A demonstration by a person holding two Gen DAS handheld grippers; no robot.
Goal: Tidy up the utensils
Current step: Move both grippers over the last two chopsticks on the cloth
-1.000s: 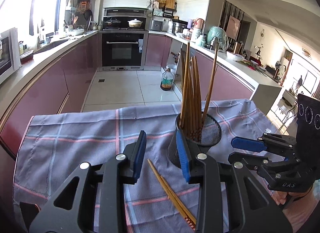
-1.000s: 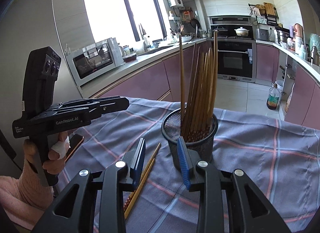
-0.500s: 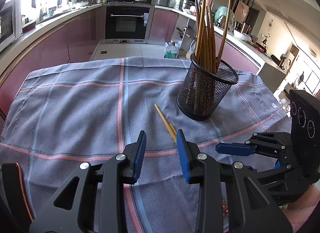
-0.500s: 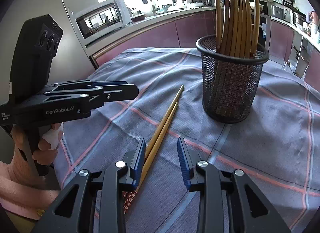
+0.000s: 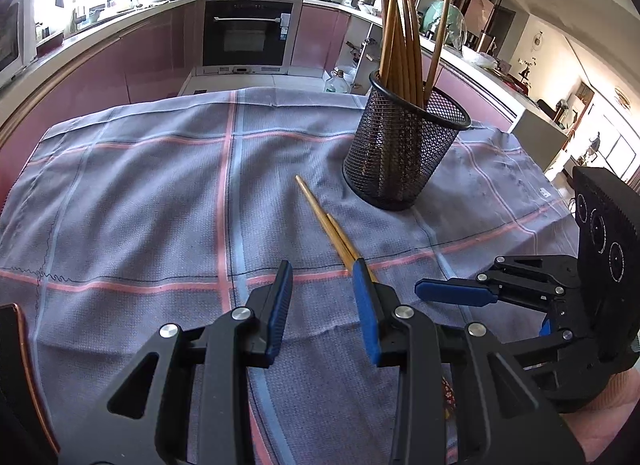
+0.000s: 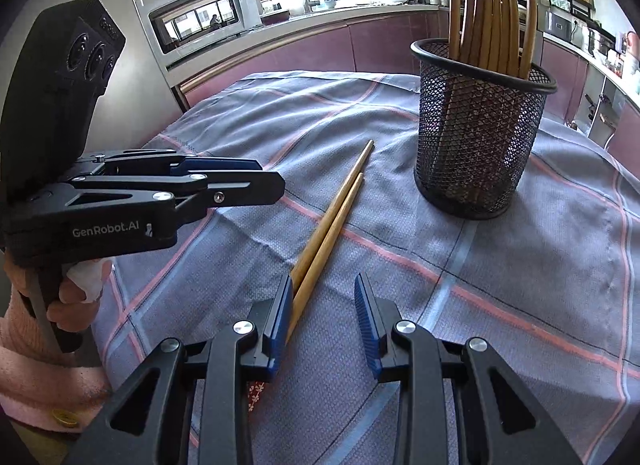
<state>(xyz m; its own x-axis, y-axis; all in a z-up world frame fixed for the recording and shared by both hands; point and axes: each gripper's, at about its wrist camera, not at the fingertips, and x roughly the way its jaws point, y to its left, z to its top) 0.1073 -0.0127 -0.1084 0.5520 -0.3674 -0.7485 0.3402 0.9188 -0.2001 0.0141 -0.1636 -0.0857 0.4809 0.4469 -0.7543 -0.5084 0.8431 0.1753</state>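
A black mesh cup (image 5: 404, 157) stands on the checked cloth and holds several brown chopsticks (image 5: 400, 45); it also shows in the right wrist view (image 6: 478, 133). Two loose chopsticks (image 5: 330, 225) lie side by side on the cloth next to the cup, also seen in the right wrist view (image 6: 332, 217). My left gripper (image 5: 324, 305) is open and empty above the cloth, its right finger over the chopsticks' near end. My right gripper (image 6: 322, 321) is open and empty, its left finger over the chopsticks' near end. Each gripper shows in the other's view (image 5: 456, 291) (image 6: 240, 181).
The grey-blue cloth (image 5: 140, 193) with pink lines covers the table. Purple kitchen cabinets, an oven (image 5: 244, 33) and a microwave (image 6: 200, 17) stand behind. A bottle (image 5: 336, 81) stands on the floor beyond the table's far edge.
Both grippers have pulled back and risen from the cup towards the near end of the loose chopsticks. Both stay open and empty.
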